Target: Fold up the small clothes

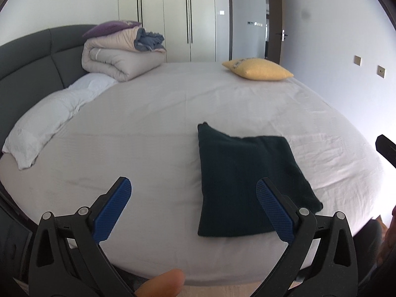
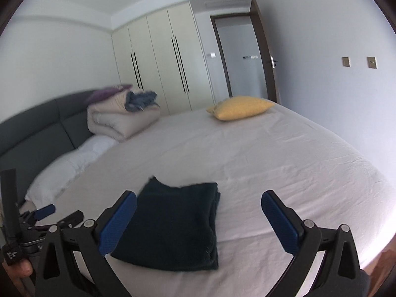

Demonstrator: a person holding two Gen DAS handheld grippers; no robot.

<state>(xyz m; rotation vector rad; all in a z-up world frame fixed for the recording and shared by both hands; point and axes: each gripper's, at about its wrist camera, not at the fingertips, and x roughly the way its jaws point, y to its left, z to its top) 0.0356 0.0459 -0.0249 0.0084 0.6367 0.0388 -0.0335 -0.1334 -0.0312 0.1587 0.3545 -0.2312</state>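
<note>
Item: dark green garment (image 1: 250, 185), knitted, folded to a compact rectangle, lying flat on the bed sheet (image 1: 153, 128) near its front edge. Likely light, soft, limp; layers prone to slide apart. Best grip points: stacked corners or folded edge. Left gripper (image 1: 194, 209) and right gripper (image 2: 199, 220): jaws fully spread, empty, clear of the cloth

The dark green cloth (image 1: 250, 185) is folded into a neat, flat square with more than one layer. It lies on the bed sheet (image 1: 153, 133), just in front of the left gripper (image 1: 193, 205), under its right finger and a bit to the right. From the right gripper (image 2: 198, 220) it sits ahead and to the left, by the left finger. Nothing is holding it.
</note>
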